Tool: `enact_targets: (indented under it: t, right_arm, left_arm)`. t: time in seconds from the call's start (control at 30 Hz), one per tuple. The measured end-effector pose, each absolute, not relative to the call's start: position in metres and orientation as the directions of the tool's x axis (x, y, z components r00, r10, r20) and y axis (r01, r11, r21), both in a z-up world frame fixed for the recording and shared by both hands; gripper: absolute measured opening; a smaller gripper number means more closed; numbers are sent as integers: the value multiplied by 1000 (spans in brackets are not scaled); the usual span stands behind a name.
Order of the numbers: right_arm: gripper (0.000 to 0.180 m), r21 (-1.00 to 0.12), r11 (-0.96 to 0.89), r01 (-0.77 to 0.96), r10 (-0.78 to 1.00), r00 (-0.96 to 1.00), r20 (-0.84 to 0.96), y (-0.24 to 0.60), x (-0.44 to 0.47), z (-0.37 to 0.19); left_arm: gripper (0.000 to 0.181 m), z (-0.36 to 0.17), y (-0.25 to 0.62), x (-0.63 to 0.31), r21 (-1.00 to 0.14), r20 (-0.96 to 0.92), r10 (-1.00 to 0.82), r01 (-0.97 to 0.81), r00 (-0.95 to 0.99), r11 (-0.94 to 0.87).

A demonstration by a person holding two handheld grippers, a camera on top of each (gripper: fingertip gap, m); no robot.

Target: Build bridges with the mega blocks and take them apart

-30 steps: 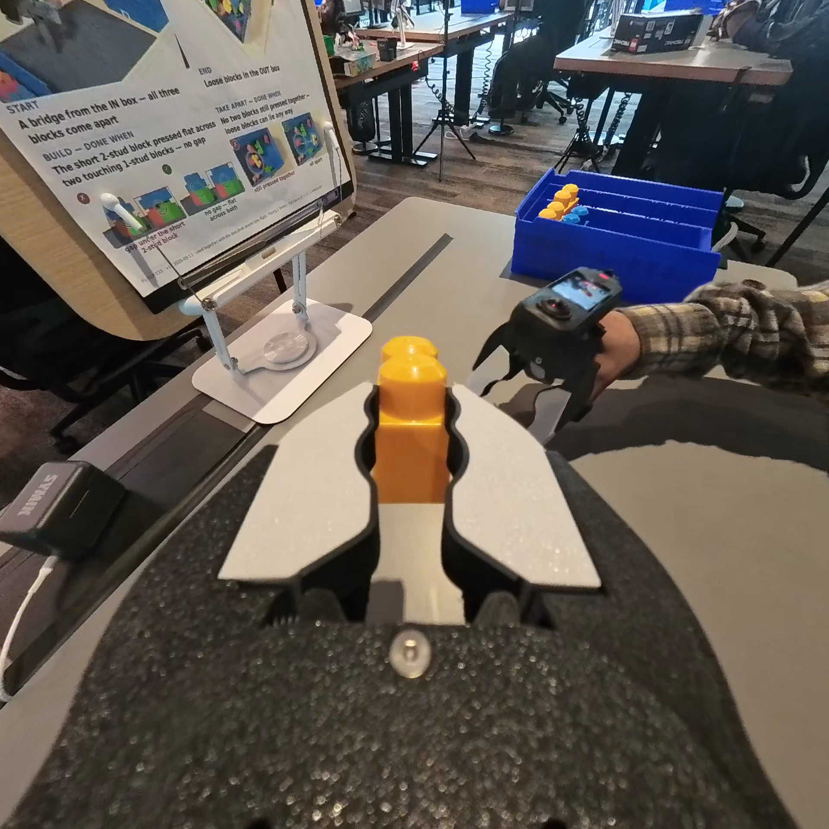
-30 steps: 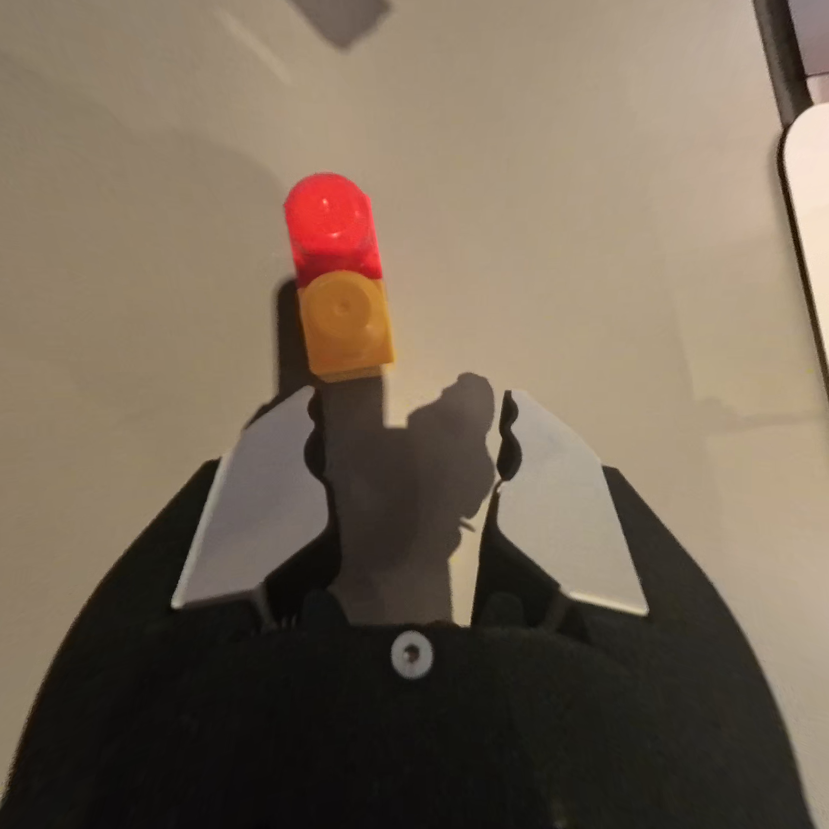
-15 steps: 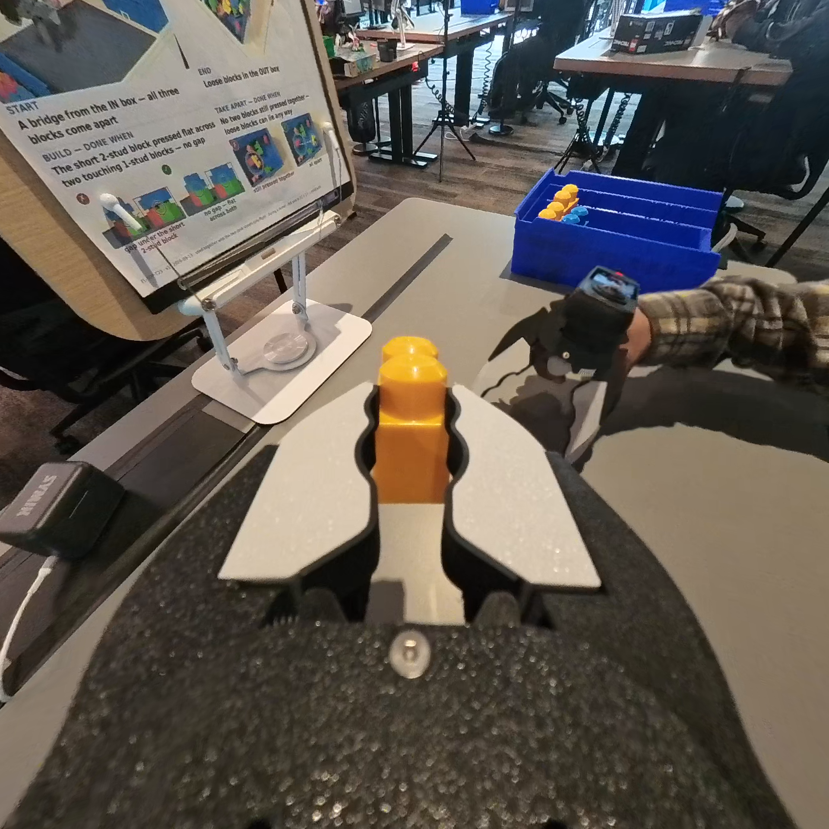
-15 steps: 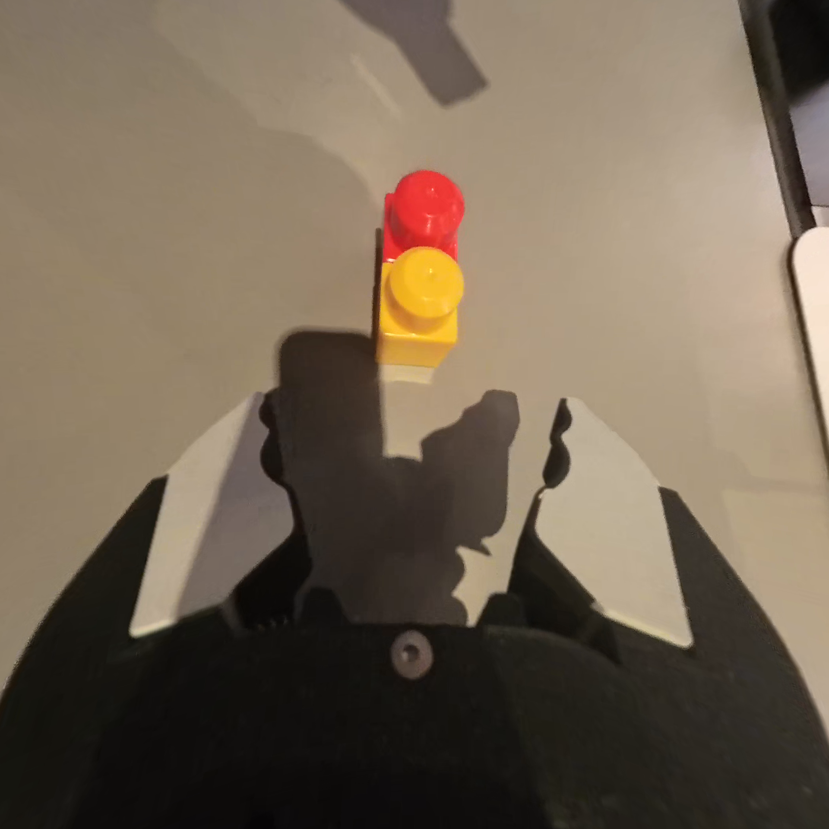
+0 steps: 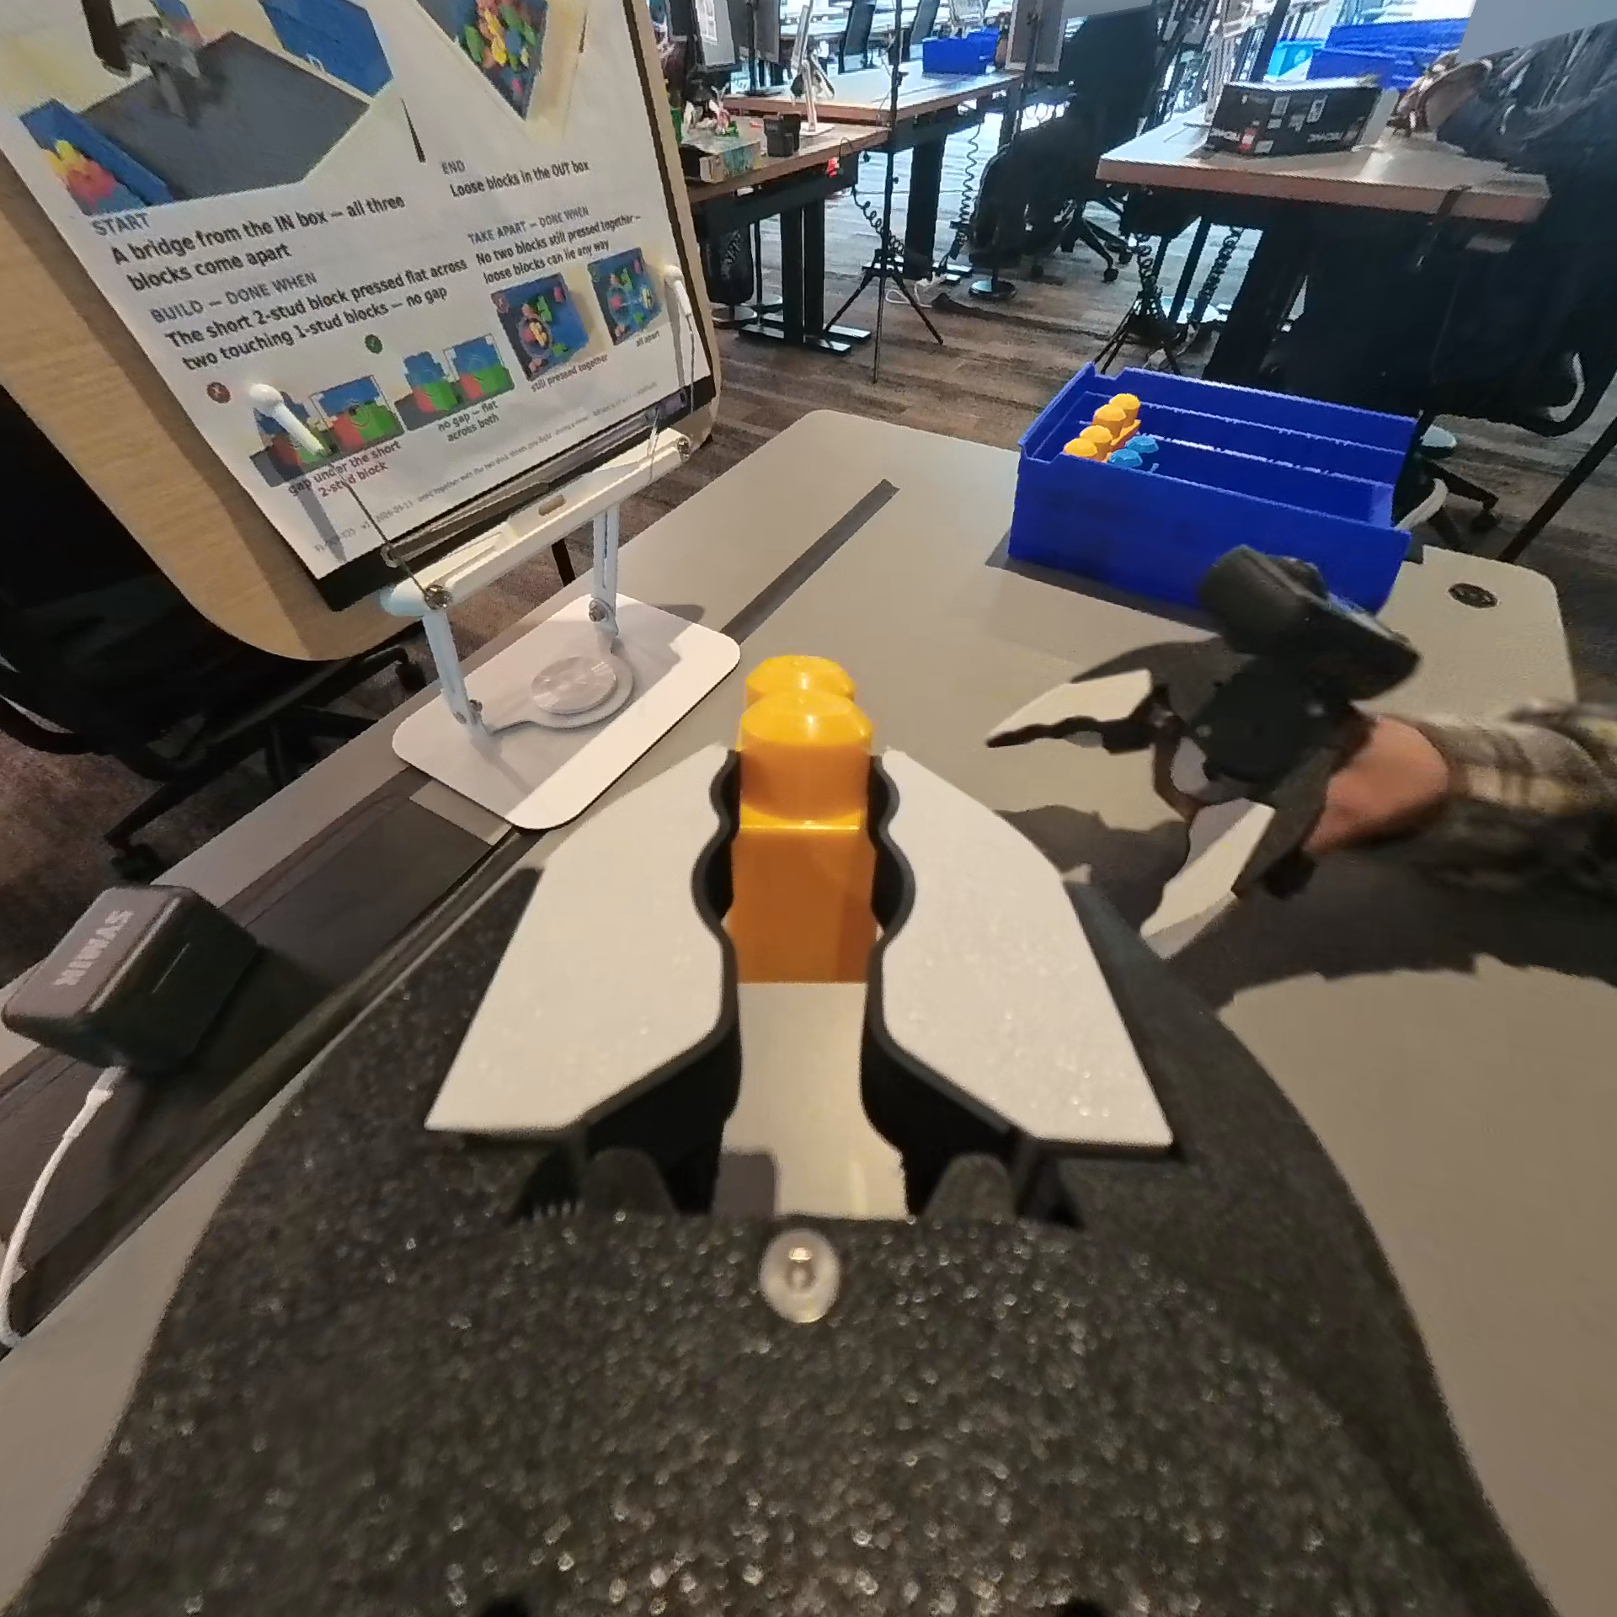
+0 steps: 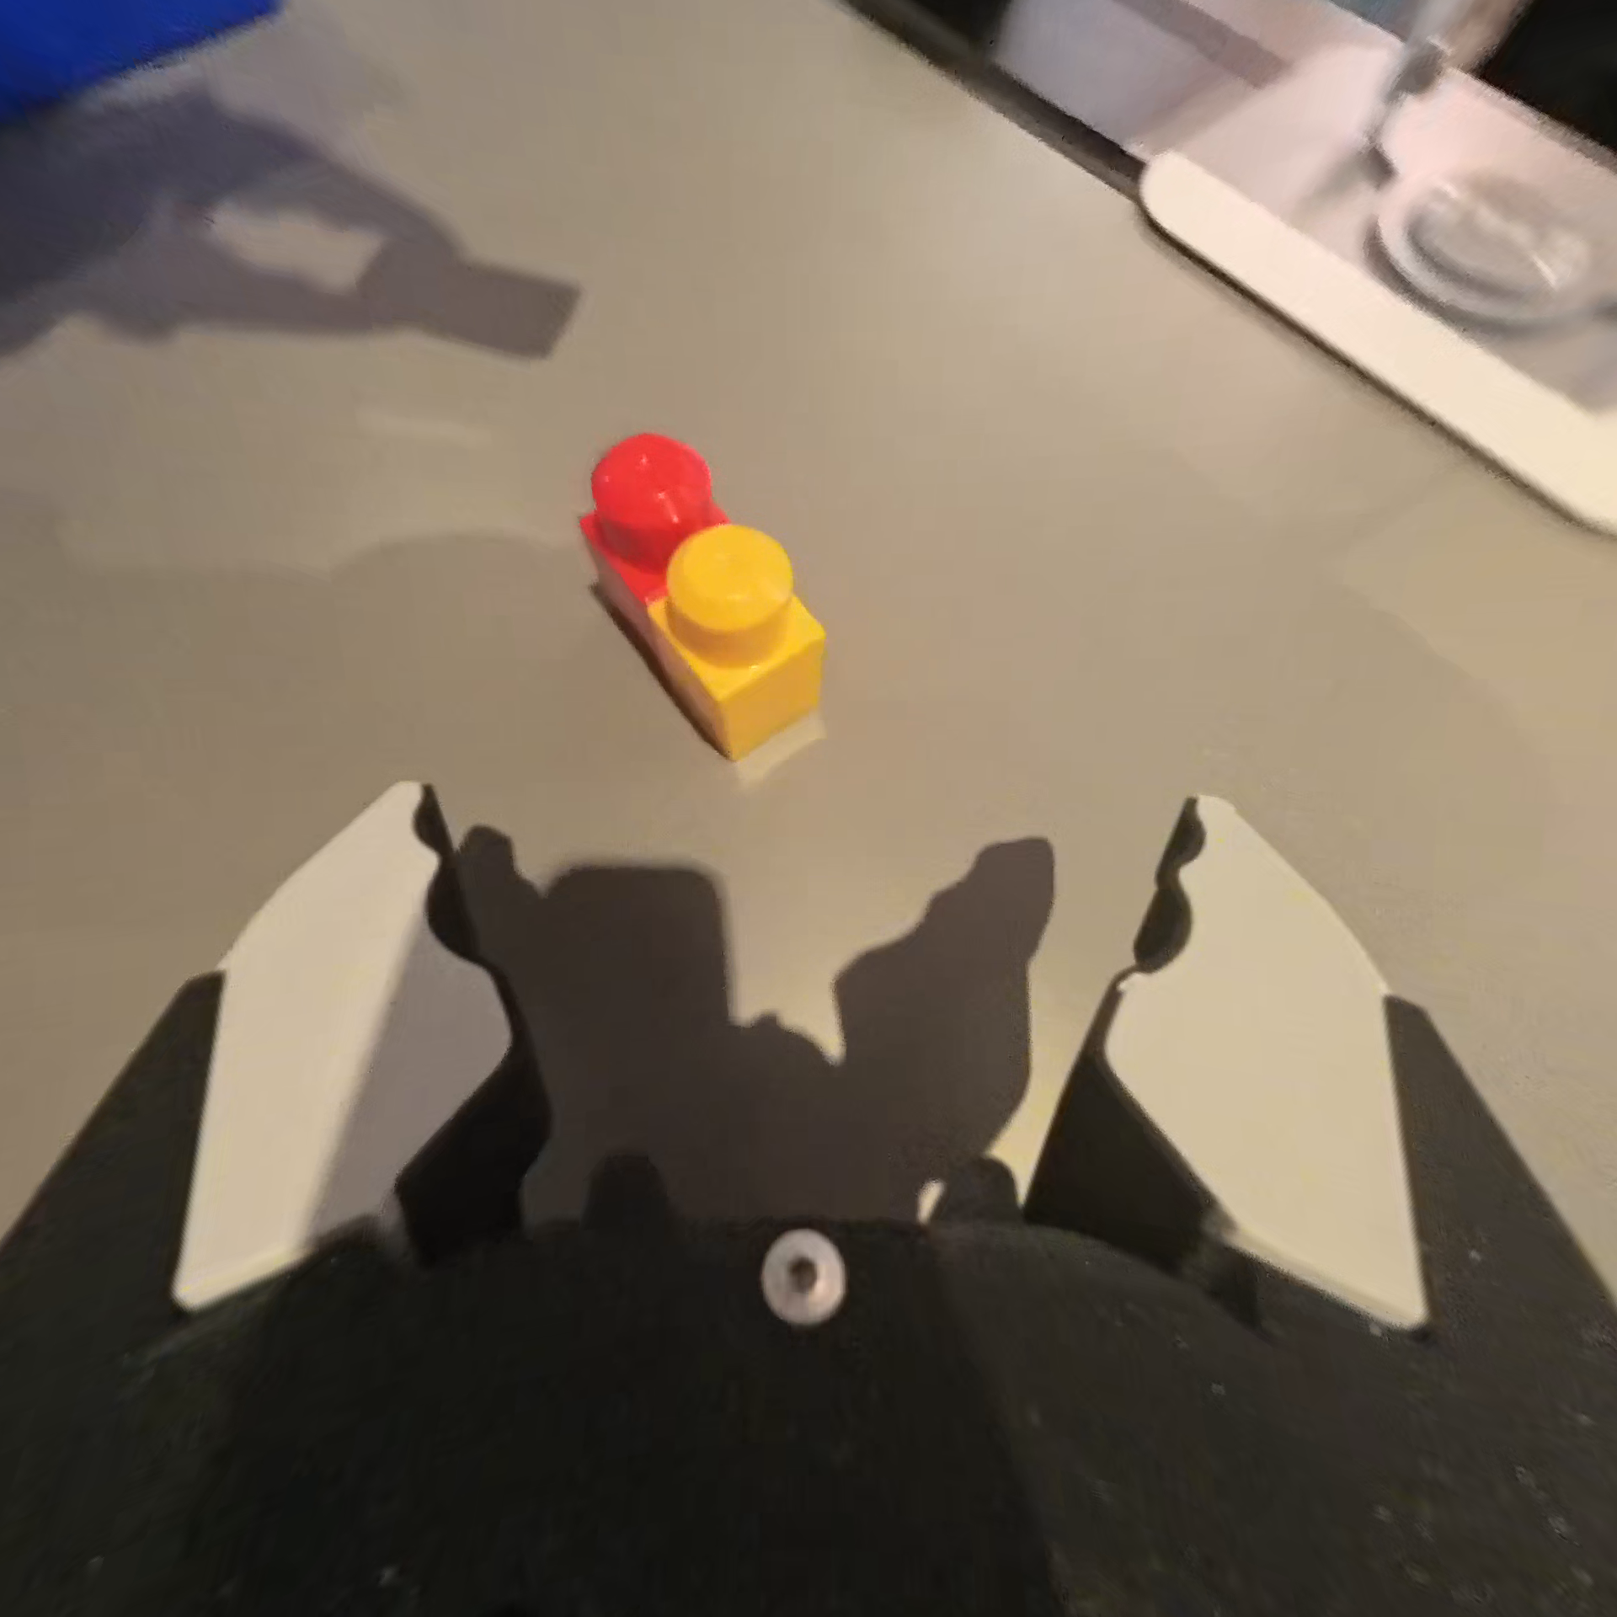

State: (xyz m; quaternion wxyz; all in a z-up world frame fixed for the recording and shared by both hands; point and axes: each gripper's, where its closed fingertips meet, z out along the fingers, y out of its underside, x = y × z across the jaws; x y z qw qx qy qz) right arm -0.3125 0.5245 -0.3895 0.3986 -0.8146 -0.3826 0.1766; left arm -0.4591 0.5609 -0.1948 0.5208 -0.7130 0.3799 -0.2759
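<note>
**Right gripper backed off, piers ready**

My right hand-held gripper (image 6: pixel 805 884) had drawn back, jaws wide and empty. The red block (image 6: pixel 643 516) and yellow block (image 6: pixel 744 639) sat touching at 12 o'clock on the bench (image 6: pixel 1050 525). My left hand-held gripper (image 5: pixel 801 840) still clamped the orange two-stud block (image 5: pixel 803 831), likely the span.

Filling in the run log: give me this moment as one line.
left tongs: shut on orange two-stud block | right tongs: open, empty | red block and yellow block: touching on table

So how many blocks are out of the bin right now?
3. An orange block sits clamped in the left gripper; a red block and a yellow block stand touching on the table. More lie in the blue bin, some possibly hidden.
</note>
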Motion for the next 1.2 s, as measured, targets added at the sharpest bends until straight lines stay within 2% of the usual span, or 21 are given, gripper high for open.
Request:
enact_targets:
  t: [0.1, 0.17, 0.37, 0.77, 0.9, 0.97, 1.2]
  right_arm:
    - [146, -787, -540, 299, 596, 796, -108, 510, -319, -391]
    - [146, -816, -543, 197, 508, 851, -132, 507, -325, -387]
    - [146, -838, -526, 146, 345, 937, -53, 517, -345, -390]
    - [144, -779, -617, 112, 248, 967, -57, 539, -372, -413]
    - [131, -745, -657, 113, 264, 961, -87, 541, -374, -420]
    - [116, -730, -673, 120, 282, 954, -103, 542, -377, -423]
    - [112, -703, -698, 137, 284, 954, -96, 547, -376, -429]
  left_arm:
    - [28, -196, 561, -456, -952, 9, -831, -248, 556, -177]
    - [28, -197, 561, -454, -952, 16, -833, -245, 554, -181]
    - [28, -198, 563, -454, -948, 10, -819, -255, 574, -190]
    - [28, -184, 558, -467, -966, 76, -821, -161, 566, -200]
    - [28, -183, 558, -467, -968, 65, -819, -164, 570, -192]
    - [28, -183, 558, -466, -967, 62, -818, -169, 573, -192]
    - [28, -189, 560, -463, -961, 55, -814, -189, 579, -200]
